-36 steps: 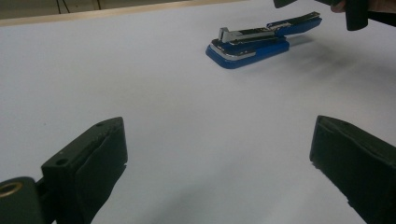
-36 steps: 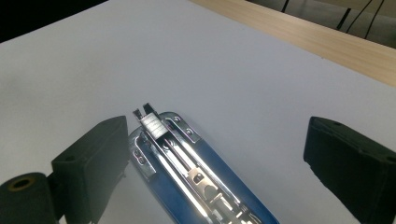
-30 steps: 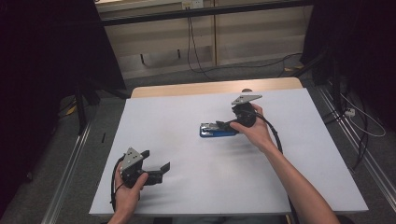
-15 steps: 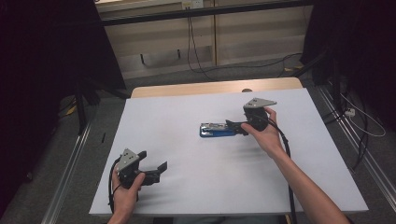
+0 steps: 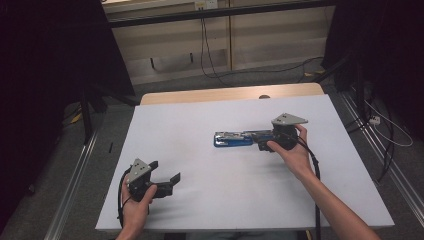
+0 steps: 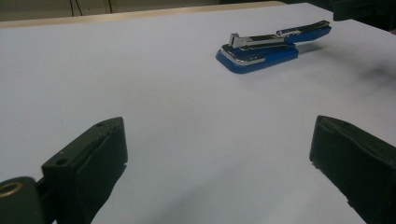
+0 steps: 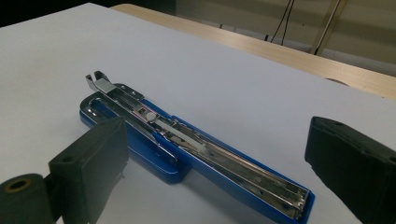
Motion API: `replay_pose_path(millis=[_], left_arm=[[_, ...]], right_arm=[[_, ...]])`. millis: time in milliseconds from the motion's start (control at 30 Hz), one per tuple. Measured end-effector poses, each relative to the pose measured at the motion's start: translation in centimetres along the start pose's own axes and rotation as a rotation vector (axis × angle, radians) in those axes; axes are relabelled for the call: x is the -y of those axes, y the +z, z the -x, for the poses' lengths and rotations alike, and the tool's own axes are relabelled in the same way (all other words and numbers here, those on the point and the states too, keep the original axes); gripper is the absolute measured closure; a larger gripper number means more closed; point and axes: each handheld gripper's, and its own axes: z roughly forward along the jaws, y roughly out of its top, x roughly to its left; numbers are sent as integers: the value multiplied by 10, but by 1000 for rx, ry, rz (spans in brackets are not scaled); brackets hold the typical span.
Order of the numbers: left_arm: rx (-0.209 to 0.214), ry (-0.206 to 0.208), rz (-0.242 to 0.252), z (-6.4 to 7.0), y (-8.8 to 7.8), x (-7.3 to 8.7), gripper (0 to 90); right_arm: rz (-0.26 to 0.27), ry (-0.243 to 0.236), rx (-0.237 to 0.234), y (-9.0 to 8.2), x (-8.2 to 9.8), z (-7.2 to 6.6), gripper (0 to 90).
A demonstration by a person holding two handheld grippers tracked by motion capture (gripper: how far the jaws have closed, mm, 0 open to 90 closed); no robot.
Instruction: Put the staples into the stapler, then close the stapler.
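Observation:
A blue stapler (image 5: 232, 138) lies on the white table (image 5: 190, 120), swung open so its metal magazine stretches out flat (image 7: 187, 144). My right gripper (image 5: 264, 140) is at the stapler's right end, open, its jaws standing on either side of the magazine's near end (image 7: 217, 133) without touching it. My left gripper (image 5: 164, 171) is open and holds nothing near the front left of the table. It points across the bare surface (image 6: 215, 135) at the stapler (image 6: 261, 49) farther off.
A wooden strip (image 5: 225, 94) runs along the table's far edge. Metal rails (image 5: 75, 195) flank the table on the floor. Cables (image 5: 390, 135) lie on the floor to the right and behind.
My right gripper has moved to the right and slightly nearer, along the stapler to its right end. The stapler and the left gripper have stayed about where they were.

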Motion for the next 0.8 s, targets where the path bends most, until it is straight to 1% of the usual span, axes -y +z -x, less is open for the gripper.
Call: replay_pose_path(millis=[67,133,200,300,367,400,500,567,633,700,800], left_arm=[[-1,-2,2,0,-1,0,43],[-11,-2,3,0,0,0,42],[-17,-8,2,-1,1,0,42],[-18,0,-2,-2,1,0,42],[-19,-1,-6,-2,1,1,42],[-18,-4,-7,-3,2,1,42],[-10,3,-35,-4,5,2,46],[2,0,-60,-3,8,3,48],[9,9,-60,-1,11,2,50],[14,22,-60,1,14,0,55],[28,30,-58,5,21,-3,67]], right_arm=[[14,-2,4,-4,1,0,61],[18,1,7,-8,3,1,62],[15,4,4,-11,5,2,60],[9,2,5,-15,8,3,50],[6,11,0,-17,9,4,36],[6,9,0,-19,10,5,30],[4,26,6,-23,10,6,27],[1,25,10,-26,11,8,24],[-16,8,31,-29,14,9,27],[-15,14,36,-34,18,10,30],[-8,26,43,-40,26,12,23]])
